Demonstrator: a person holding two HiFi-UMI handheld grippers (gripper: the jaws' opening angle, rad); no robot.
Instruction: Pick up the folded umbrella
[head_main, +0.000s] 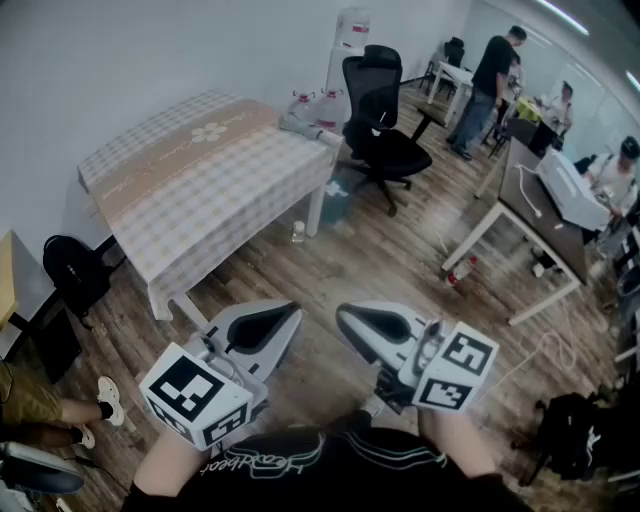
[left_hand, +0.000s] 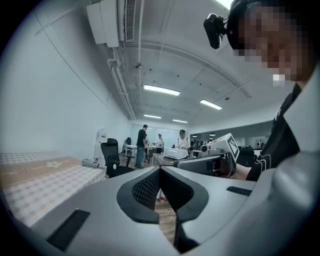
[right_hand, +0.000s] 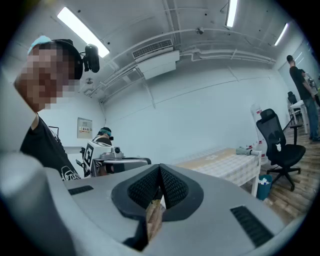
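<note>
In the head view we are seeing the left gripper and the right gripper hanging close to the body over the wood floor, both clenched and grasping nothing. The table is standing well apart from them. The grey roll at its far corner, which we are taking to be the folded umbrella, is lying near the edge, just beside some bottles and near the office chair. We are flagging the risks: jaws arriving clenched would shove the umbrella off that corner, a wide reach could tip the bottles, and the chair could be crowding the approach. In the left gripper view the left gripper is showing its pads meeting at the tips with only floor behind them, and the umbrella is a tiny smear on the table end. In the right gripper view the right gripper is likewise closed on nothing, and the umbrella is small and far off. The umbrella's handle end and strap are too small to make out, and the hands are being cut off at the head view's bottom edge.
</note>
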